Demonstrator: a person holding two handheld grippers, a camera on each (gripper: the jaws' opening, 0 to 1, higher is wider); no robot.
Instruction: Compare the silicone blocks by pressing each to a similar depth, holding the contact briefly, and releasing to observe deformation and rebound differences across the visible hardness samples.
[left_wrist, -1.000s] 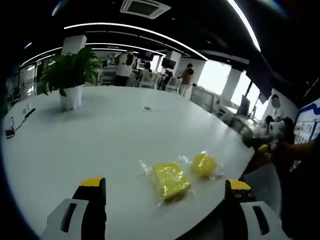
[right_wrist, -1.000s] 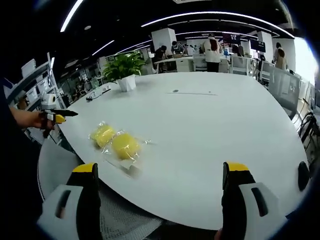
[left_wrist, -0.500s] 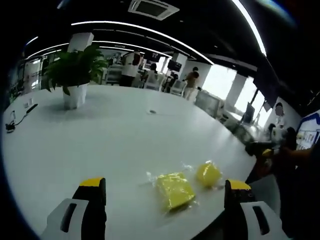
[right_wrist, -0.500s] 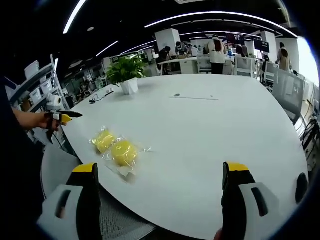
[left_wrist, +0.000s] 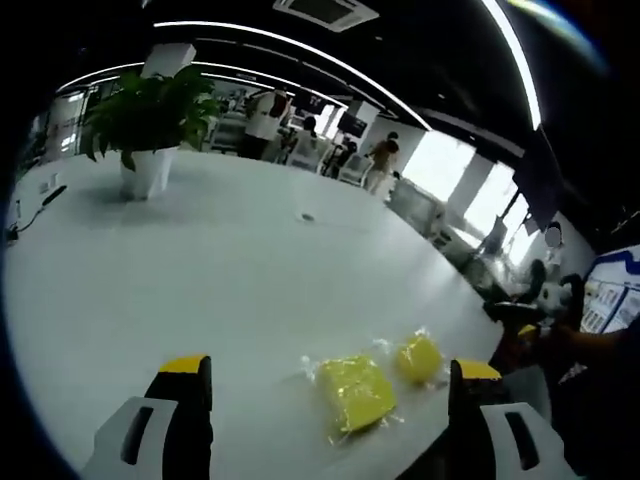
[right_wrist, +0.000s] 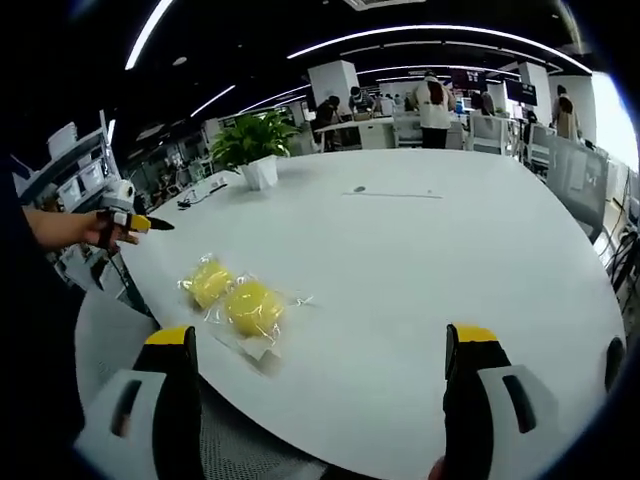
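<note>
With both the left gripper (left_wrist: 325, 420) and right gripper (right_wrist: 325, 415) spread wide above the white table's (right_wrist: 420, 260) near edge, each plastic-wrapped yellow silicone block (right_wrist: 253, 305) there wanted square, equal-depth pressing.

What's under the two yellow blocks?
Both yellow blocks sit in clear plastic wrap directly on the white table, near its edge. Whatever lies beneath each block inside the wrap is covered.
</note>
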